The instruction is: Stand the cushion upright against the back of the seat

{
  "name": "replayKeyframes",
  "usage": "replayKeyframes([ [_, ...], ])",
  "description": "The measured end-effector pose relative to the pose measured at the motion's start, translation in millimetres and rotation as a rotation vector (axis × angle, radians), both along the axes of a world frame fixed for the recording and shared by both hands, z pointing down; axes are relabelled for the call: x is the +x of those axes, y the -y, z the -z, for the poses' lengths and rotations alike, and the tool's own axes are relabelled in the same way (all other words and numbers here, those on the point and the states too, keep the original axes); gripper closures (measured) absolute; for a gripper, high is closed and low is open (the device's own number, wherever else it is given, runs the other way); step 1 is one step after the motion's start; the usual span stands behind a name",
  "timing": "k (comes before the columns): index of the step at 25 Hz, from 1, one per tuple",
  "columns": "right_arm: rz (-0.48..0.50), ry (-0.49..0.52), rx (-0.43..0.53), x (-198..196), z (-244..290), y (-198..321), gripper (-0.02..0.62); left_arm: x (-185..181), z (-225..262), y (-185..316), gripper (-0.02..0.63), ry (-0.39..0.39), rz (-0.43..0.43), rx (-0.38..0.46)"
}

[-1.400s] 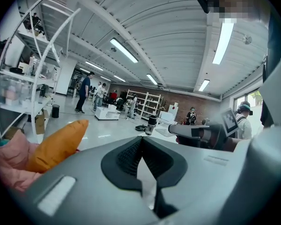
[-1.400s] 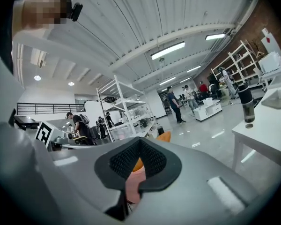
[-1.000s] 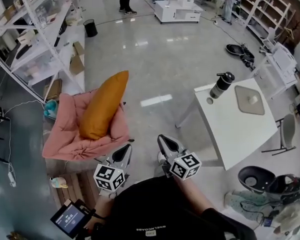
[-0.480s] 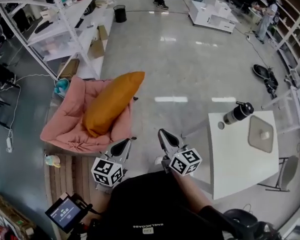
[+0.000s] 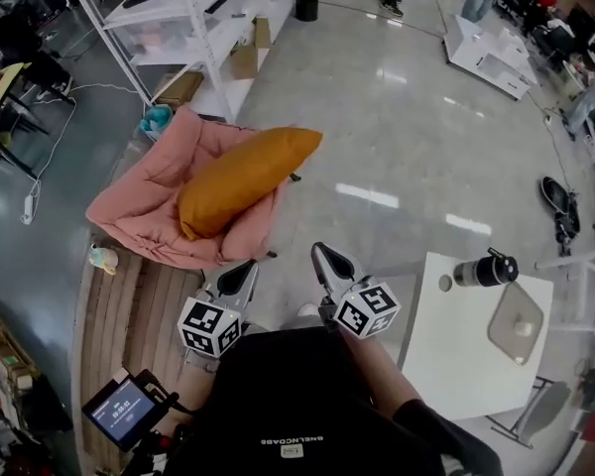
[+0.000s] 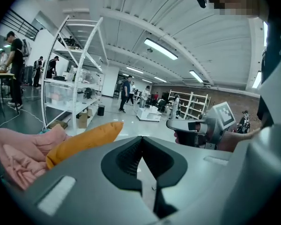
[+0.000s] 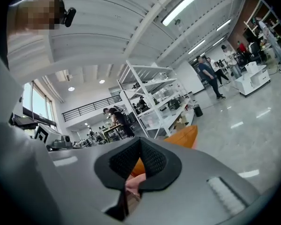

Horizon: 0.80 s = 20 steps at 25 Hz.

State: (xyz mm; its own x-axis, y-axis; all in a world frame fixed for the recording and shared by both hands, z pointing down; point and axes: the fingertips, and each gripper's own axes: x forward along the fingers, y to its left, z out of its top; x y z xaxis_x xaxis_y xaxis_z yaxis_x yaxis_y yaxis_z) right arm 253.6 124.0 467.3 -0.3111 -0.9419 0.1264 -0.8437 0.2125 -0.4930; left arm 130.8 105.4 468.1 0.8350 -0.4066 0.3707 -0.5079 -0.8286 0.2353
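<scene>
The orange cushion (image 5: 248, 177) lies aslant across the pink padded seat (image 5: 139, 211), its upper end sticking out past the seat's right edge. Both grippers are held close to my body, short of the seat. The left gripper (image 5: 240, 274) is shut and holds nothing; the right gripper (image 5: 322, 258) is also shut and empty. In the left gripper view the cushion (image 6: 82, 142) and seat (image 6: 14, 156) sit left of the closed jaws (image 6: 141, 139), with the right gripper (image 6: 189, 124) to the right. The right gripper view shows the cushion (image 7: 183, 136) beyond its closed jaws (image 7: 140, 142).
A white table (image 5: 466, 350) at lower right bears a dark bottle (image 5: 486, 269) and a grey lid (image 5: 517, 323). White shelving (image 5: 193, 18) with boxes stands behind the seat. Wooden decking (image 5: 129, 315) lies left of me. A black bin (image 5: 307, 1) and people stand far off.
The head view has swung left: seat and cushion have shifted right and up in it, the table down to the lower right. Both grippers stay shut near my body. The cushion rests as before.
</scene>
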Motion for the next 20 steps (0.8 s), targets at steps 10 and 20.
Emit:
replayKeyframes([
  [10,0.167,-0.021,-0.033,-27.6,-9.3,29.6,0.589,-28.1,-11.1,13.5,0.586,0.015,0.158,-0.038],
  [20,0.261,-0.066,-0.075,-82.4,-19.1,87.1,0.589,-83.2,-21.1,65.9,0.574,-0.014,0.265,-0.075],
])
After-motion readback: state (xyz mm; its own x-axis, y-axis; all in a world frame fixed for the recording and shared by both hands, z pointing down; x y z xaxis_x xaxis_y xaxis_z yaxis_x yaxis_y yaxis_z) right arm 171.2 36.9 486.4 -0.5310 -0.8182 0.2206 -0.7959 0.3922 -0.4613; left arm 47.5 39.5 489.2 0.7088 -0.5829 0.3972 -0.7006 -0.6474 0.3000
